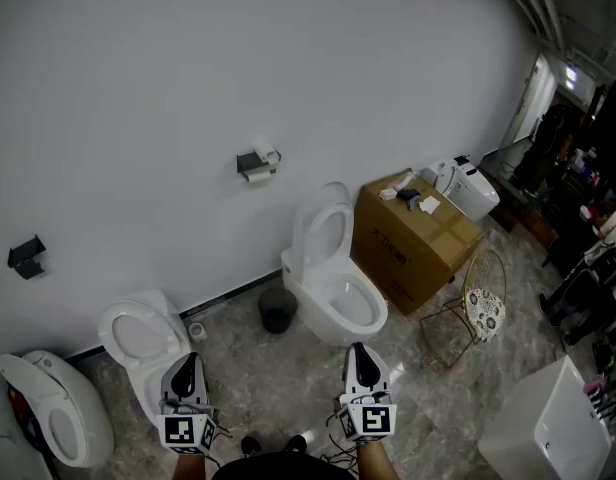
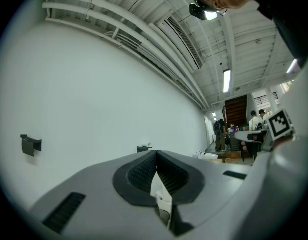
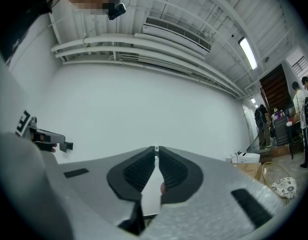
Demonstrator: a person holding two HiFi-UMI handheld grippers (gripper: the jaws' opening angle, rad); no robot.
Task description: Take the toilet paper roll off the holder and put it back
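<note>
On the white wall, the toilet paper roll sits on its holder, well apart from both tools. Low in the head view, the left hand-held gripper and the right hand-held gripper each have their jaws pressed together with nothing between them.
</note>
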